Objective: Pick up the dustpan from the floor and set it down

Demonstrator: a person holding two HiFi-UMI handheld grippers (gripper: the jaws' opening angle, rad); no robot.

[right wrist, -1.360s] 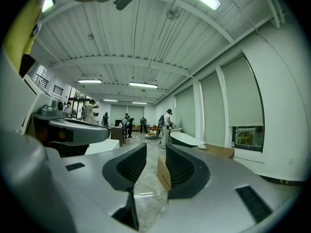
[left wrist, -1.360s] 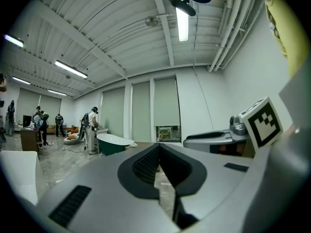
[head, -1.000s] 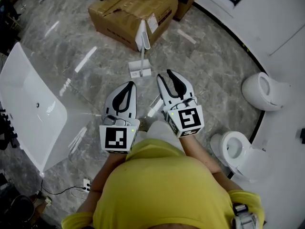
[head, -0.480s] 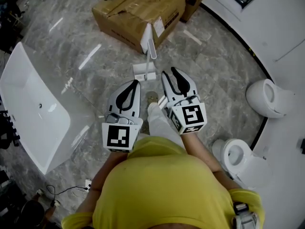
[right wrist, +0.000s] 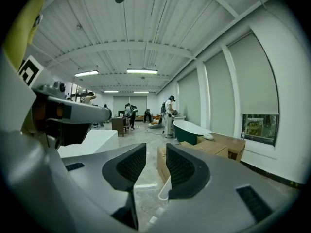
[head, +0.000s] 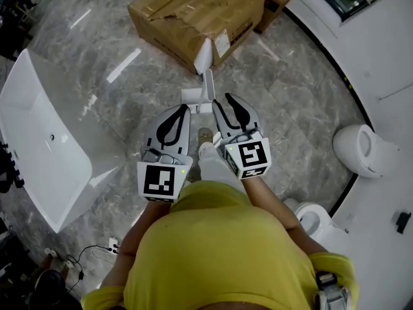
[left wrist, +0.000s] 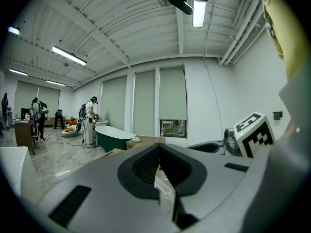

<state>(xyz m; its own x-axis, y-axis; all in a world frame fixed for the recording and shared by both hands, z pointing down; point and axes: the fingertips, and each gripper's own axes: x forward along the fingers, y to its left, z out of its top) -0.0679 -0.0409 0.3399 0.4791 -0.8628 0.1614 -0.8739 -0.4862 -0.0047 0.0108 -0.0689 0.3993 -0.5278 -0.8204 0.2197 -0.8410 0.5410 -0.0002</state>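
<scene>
Against the near corner of the cardboard box (head: 193, 11), the white dustpan (head: 202, 57) stands on the floor (head: 290, 108). Short of the box, near the dustpan, the left gripper (head: 185, 108) has its fingers pressed together on nothing. The right gripper (head: 224, 100) holds its fingers partly apart, empty.

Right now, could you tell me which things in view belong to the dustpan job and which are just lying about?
Job:
dustpan
left gripper, jaws together
right gripper, jaws apart, empty

Lying about:
cardboard boxes
white tub
two toilets
</scene>
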